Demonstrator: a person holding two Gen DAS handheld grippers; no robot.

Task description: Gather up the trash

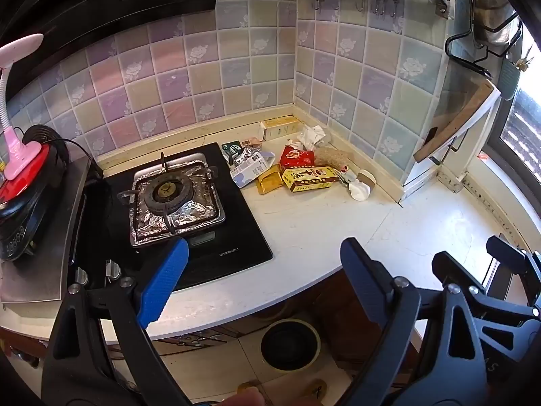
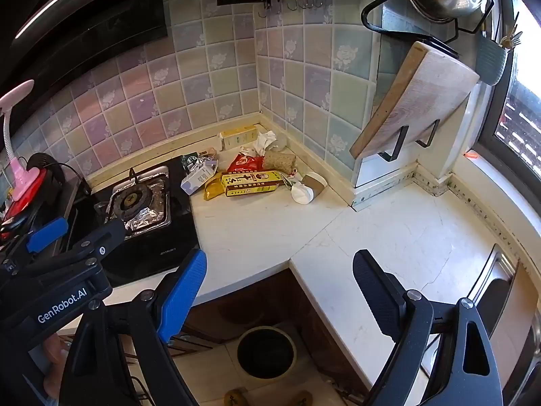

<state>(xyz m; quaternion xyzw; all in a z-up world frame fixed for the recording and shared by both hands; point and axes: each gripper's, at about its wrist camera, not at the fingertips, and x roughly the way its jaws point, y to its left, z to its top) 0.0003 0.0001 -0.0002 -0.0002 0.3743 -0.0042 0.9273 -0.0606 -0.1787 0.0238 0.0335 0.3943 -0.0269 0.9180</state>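
A pile of trash lies in the far corner of the white counter (image 1: 304, 223): a yellow and red box (image 1: 309, 177), a red bag (image 1: 296, 156), a gold pouch (image 1: 269, 179), a white carton (image 1: 248, 167), a paper cup (image 1: 361, 184), crumpled tissue (image 1: 312, 135) and a pale yellow box (image 1: 280, 128). The same pile shows in the right wrist view, with the yellow box (image 2: 252, 182) and the cup (image 2: 309, 186). My left gripper (image 1: 263, 253) is open and empty over the counter's front edge. My right gripper (image 2: 279, 267) is open and empty, beside the left one. A round bin (image 1: 290, 343) stands on the floor below; it also shows in the right wrist view (image 2: 265, 352).
A gas stove (image 1: 172, 199) lined with foil sits left of the pile. A pink lamp (image 1: 20, 108) stands on a red cooker at far left. A cutting board (image 2: 412, 98) hangs on a rack at right. A steel sink (image 2: 500, 291) is at the right edge.
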